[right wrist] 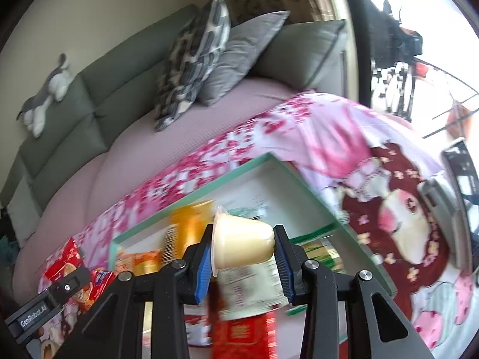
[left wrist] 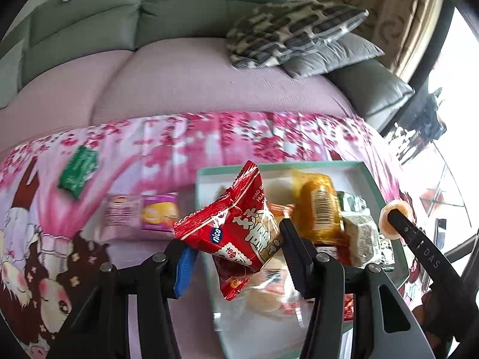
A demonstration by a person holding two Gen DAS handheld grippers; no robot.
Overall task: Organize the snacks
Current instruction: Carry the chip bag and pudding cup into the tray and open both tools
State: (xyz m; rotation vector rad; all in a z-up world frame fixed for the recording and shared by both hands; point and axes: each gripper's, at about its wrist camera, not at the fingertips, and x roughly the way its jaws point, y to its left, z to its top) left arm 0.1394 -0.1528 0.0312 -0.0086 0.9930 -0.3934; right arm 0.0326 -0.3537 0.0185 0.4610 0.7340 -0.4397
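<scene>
The small translucent plastic cup of pale cream jelly [right wrist: 242, 240] lies on its side between the blue pads of the right gripper [right wrist: 243, 254], clamped rim-to-base, hanging above the shallow white box with a mint-green rim [right wrist: 191, 197] that already holds several packets. It looks rigid enough to bear that squeeze, yet its smooth tapered wall is probably slick, so gripping across the foil-sealed rim and the base seems safer than pinching the sides, which might flex and pop the lid. The crinkly red foil snack packet printed with white characters [left wrist: 239, 233] sits in the left gripper [left wrist: 235, 257], whose jaws are clenched on its lower half; it looks light, puffy and crushable, likely to slide or swing, so the flat sealed edge would give a firmer hold than the air-filled belly. It too hangs over the near-left part of the same box. Inside the box lie an orange-yellow wrapped snack with a barcode [left wrist: 317, 206] and a whitish printed packet [left wrist: 362, 236]. Outside it, on the pink blossom-print cloth [left wrist: 167, 140], rest a green foil sachet [left wrist: 78, 170] and a pink-and-purple wrapped snack [left wrist: 143, 212], well apart from the box. Beyond stand a grey sofa [left wrist: 125, 21] and patterned cushions [left wrist: 293, 27].
</scene>
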